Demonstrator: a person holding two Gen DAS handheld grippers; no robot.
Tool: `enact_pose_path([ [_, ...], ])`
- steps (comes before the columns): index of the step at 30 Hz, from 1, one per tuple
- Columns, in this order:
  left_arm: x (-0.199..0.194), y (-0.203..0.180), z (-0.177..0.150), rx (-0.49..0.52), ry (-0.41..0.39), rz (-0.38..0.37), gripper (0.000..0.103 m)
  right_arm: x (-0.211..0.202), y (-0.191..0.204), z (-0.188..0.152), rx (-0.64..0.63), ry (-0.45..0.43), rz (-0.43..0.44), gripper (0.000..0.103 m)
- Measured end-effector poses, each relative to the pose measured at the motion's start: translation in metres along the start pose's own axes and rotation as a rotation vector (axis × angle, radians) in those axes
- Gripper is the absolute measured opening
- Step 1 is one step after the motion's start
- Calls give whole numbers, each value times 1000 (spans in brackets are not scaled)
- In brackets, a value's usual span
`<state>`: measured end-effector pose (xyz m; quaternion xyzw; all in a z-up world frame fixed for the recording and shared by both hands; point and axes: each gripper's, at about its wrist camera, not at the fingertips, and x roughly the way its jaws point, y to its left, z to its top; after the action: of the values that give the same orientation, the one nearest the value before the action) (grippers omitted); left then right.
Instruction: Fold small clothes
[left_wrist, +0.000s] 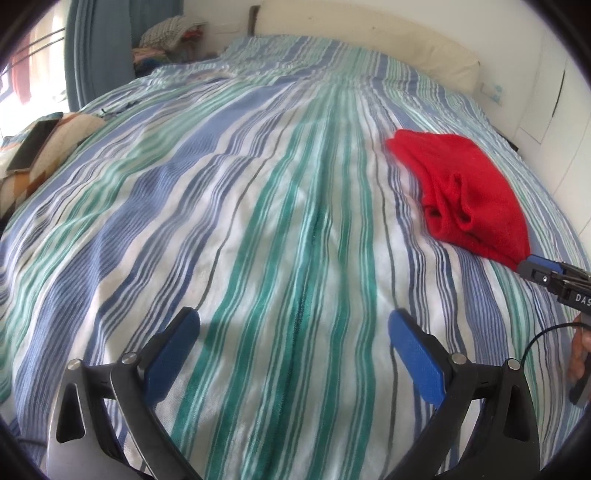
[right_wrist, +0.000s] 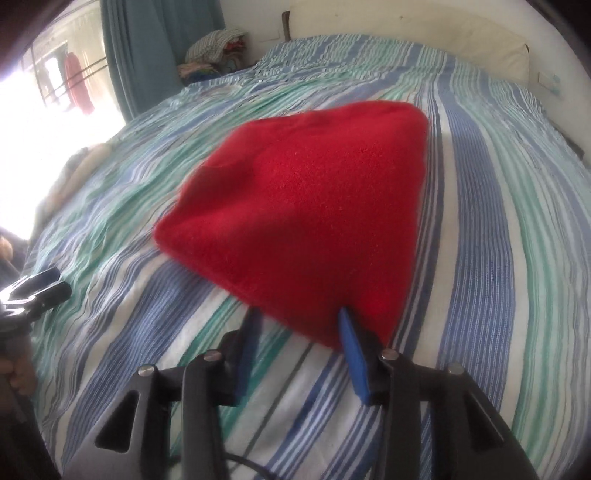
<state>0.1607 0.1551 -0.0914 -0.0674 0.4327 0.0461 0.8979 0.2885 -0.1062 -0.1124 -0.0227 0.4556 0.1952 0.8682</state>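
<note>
A folded red garment (left_wrist: 469, 192) lies on the striped bedsheet (left_wrist: 258, 221) at the right of the left wrist view. My left gripper (left_wrist: 293, 325) is open and empty, low over the sheet, well left of the garment. My right gripper (right_wrist: 299, 315) sits at the near edge of the red garment (right_wrist: 306, 218); its blue pads (right_wrist: 351, 347) stand partly apart, and the cloth's edge lies over the tips. I cannot tell whether it pinches the cloth. In the left wrist view the right gripper (left_wrist: 526, 260) touches the garment's near right corner.
A patterned cushion with a phone (left_wrist: 33, 144) lies at the bed's left edge. A pile of clothes (right_wrist: 218, 48) sits at the far left corner beside a blue curtain (right_wrist: 155, 55). A cream headboard (left_wrist: 369, 48) and white wall bound the far and right sides.
</note>
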Motion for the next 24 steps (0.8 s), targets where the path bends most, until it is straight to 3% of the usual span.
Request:
enact_pose_path([
  [3, 3, 0, -1, 3, 11, 6, 102, -23, 10, -8, -10, -27, 2, 81],
  [7, 4, -3, -3, 22, 8, 26, 102, -48, 16, -29, -40, -62, -39, 82],
  [14, 3, -13, -10, 61, 23, 33, 102, -67, -9, -73, 95, -43, -36, 82],
  [16, -2, -17, -9, 56, 26, -50, 102, -71, -19, -82, 133, -29, -43, 82],
  [19, 0, -32, 13, 40, 48, -242, 102, -75, -33, -83, 184, -23, -63, 83],
  [22, 14, -56, 52, 37, 56, -408, 102, -77, -48, -62, 213, -53, -14, 83],
  [24, 36, -79, 81, 80, 68, -446, 102, -73, -59, -36, 243, -100, 25, 84],
])
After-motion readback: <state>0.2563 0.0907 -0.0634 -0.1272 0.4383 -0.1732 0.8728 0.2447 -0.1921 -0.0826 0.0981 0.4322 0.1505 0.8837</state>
